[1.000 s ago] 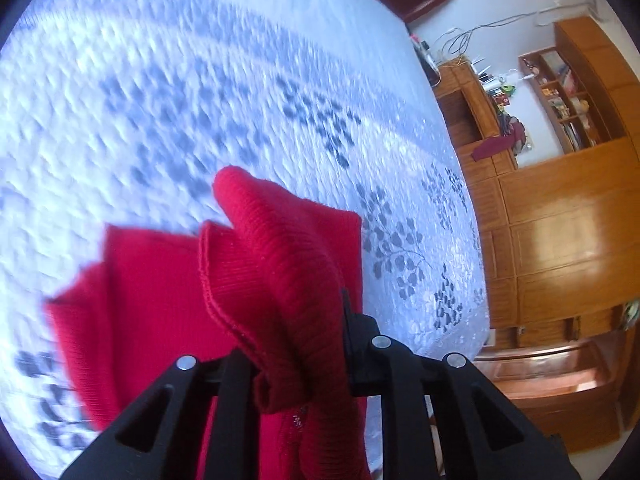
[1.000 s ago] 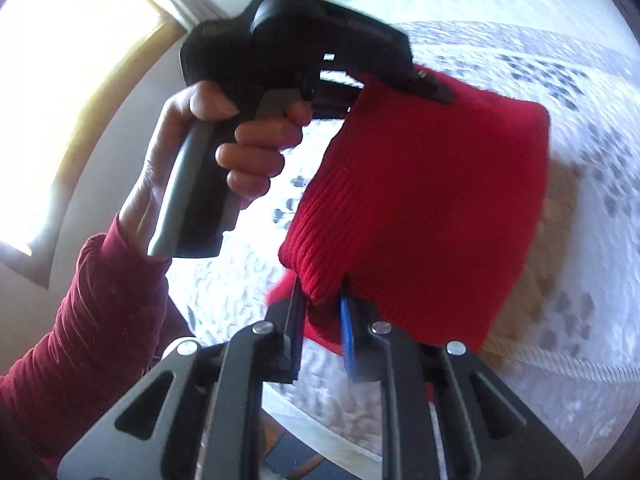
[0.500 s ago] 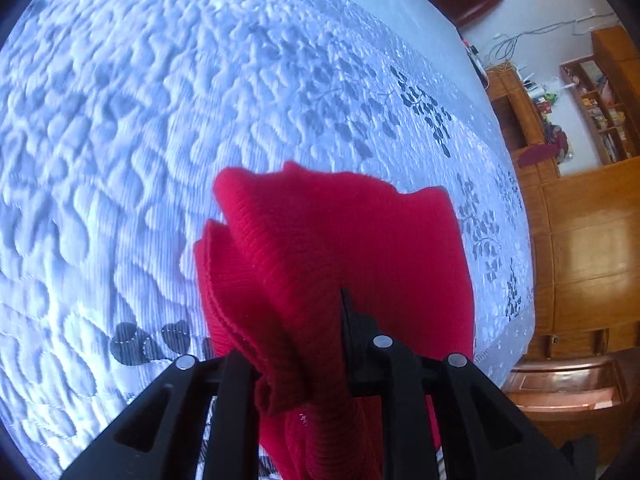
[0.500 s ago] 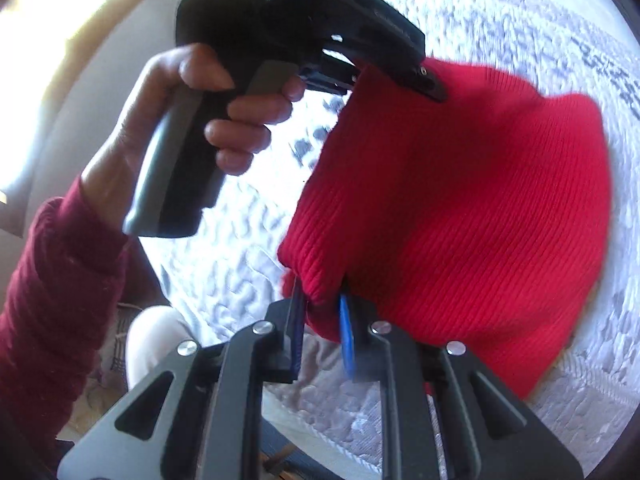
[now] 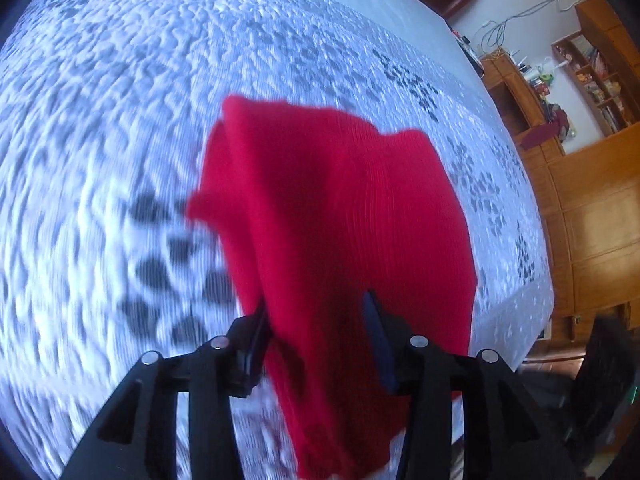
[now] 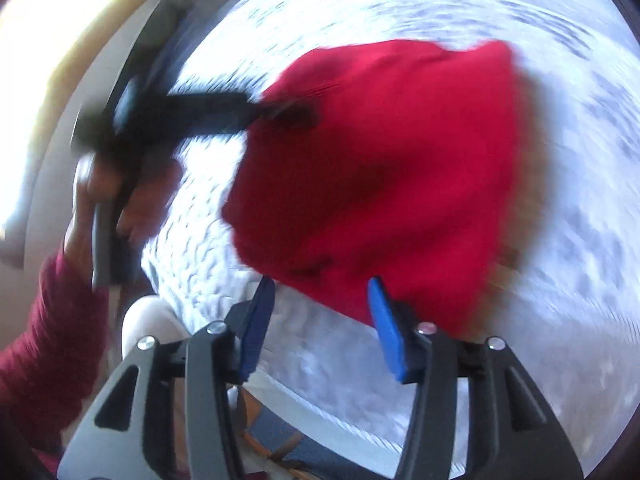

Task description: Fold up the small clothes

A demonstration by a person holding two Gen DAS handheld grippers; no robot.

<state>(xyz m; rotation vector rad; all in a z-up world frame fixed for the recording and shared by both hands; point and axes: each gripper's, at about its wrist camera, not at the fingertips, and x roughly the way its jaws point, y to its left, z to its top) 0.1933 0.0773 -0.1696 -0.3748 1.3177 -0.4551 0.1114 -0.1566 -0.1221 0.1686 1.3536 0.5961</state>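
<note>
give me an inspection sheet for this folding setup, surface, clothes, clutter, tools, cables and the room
Surface: white quilted bedspread with grey leaf print, blurred by motion.
Job's things: red knit garment lying on the bedspread; its near part runs between the left tool's fingers.
Clutter: a tan item shows at the garment's far edge, too blurred to identify.
Grippers: left tool open, cloth in the gap; right tool open, nothing between its fingers.
Cables: wires trail along the wall above the furniture.
Surroundings: wooden cabinets and a shelf of small objects beside the bed.
</note>
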